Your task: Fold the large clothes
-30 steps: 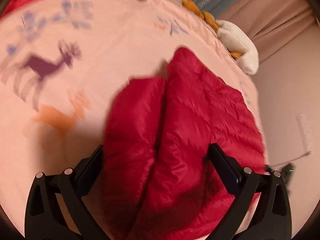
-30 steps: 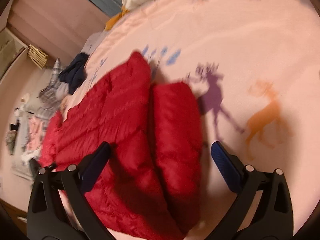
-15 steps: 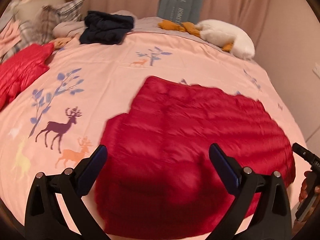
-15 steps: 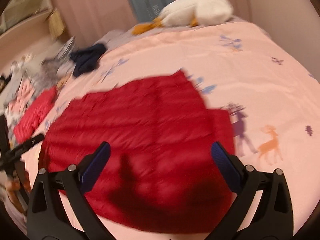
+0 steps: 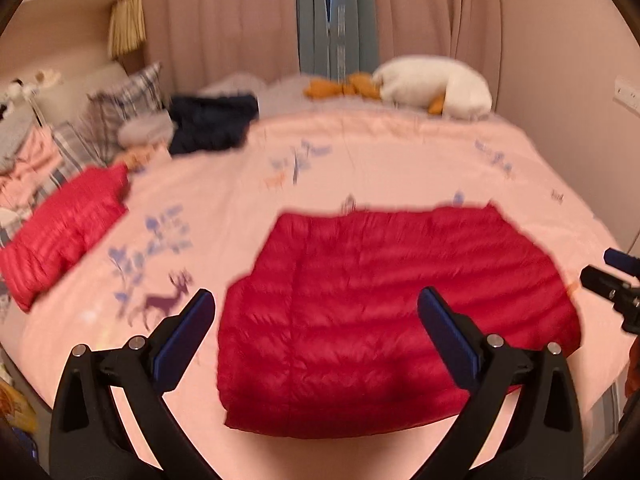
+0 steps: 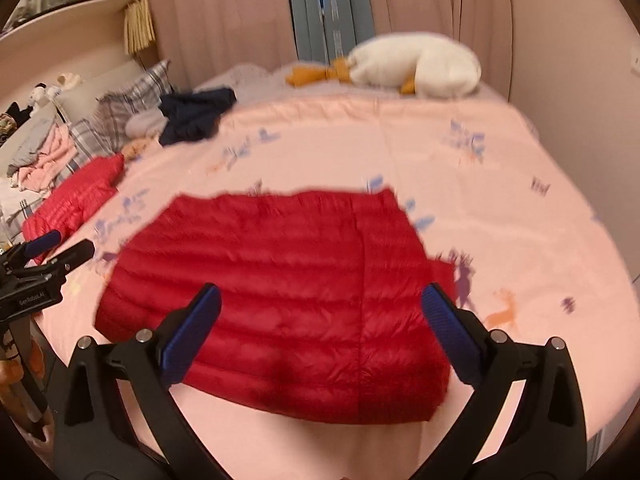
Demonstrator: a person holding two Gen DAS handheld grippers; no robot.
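The red quilted jacket (image 5: 384,312) lay folded flat on the near part of the pink bedspread (image 5: 400,152), close to the bed's front edge. The left gripper (image 5: 316,312) hung above its near left portion with both jaws spread wide and nothing between them. The right gripper (image 6: 320,308) hung above the jacket's near right portion, jaws likewise spread wide and empty.

View-specific content:

- Left wrist view: the right gripper appeared at the far right edge, off the jacket's right side. A printed purple deer (image 5: 164,300) showed on the bedspread just left of the jacket.
- Right wrist view: the left gripper appeared at the far left edge, beside the jacket's left end. A small red flap protruded from under the jacket's right edge, near an orange deer print (image 6: 504,312); this flap was not visible in the left wrist view.

Both views showed a 2nd red garment (image 5: 64,232) at the bed's left side, a dark navy garment (image 5: 212,124) farther back, and a white plush goose (image 5: 436,88) against the curtains (image 5: 240,20). Both frames were motion-blurred.
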